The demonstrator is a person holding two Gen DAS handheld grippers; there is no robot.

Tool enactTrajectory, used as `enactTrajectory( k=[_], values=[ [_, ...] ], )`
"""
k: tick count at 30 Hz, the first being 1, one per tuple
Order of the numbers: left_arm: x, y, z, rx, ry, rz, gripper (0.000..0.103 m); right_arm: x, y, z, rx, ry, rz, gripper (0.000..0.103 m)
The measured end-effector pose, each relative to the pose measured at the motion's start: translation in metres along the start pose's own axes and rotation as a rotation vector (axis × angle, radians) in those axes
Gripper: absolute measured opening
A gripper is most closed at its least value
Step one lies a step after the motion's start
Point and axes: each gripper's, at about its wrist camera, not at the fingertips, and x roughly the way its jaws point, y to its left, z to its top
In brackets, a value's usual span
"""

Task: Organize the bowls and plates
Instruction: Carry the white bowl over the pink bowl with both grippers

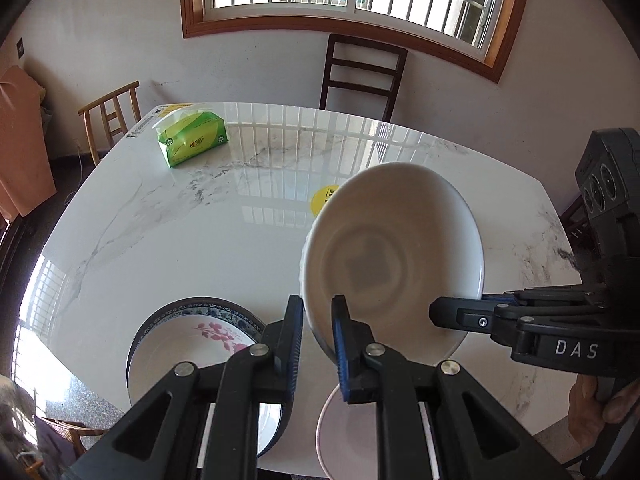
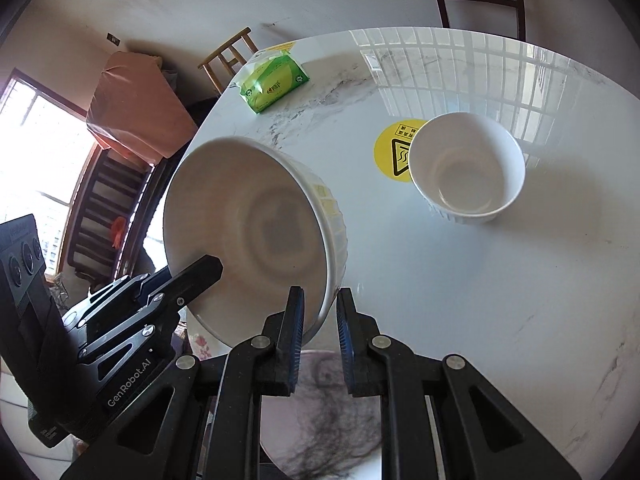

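Both grippers hold one large white ribbed bowl [image 1: 396,256] tilted above the table; it also shows in the right wrist view [image 2: 256,232]. My left gripper [image 1: 318,340] is shut on its near rim. My right gripper [image 2: 320,320] is shut on the rim at the other side, and shows in the left wrist view [image 1: 460,316]. Below lie a flower-pattern plate with a blue rim [image 1: 192,340] and a pale pink plate [image 1: 348,432], also in the right wrist view [image 2: 324,408]. A smaller white bowl [image 2: 466,168] stands upright further off.
The white marble table [image 1: 200,220] carries a green tissue pack [image 1: 192,136] at the far left and a round yellow sticker [image 2: 394,152] beside the small bowl. A dark chair [image 1: 360,76] and a light wooden chair [image 1: 112,116] stand at the far edges.
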Motion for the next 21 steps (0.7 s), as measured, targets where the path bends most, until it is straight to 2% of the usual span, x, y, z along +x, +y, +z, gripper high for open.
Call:
enactTrajectory(
  k=[11, 21],
  values=[
    [-0.031, -0.038, -0.055, 0.082, -0.017, -0.021, 0.016, -0.029, -0.008, -0.070, 0.004, -0.002, 0.004, 0.016],
    [-0.024, -0.044, -0.089, 0.100, 0.032, -0.039, 0.016, -0.024, -0.018, -0.109, 0.031, 0.025, -0.004, 0.016]
  ],
)
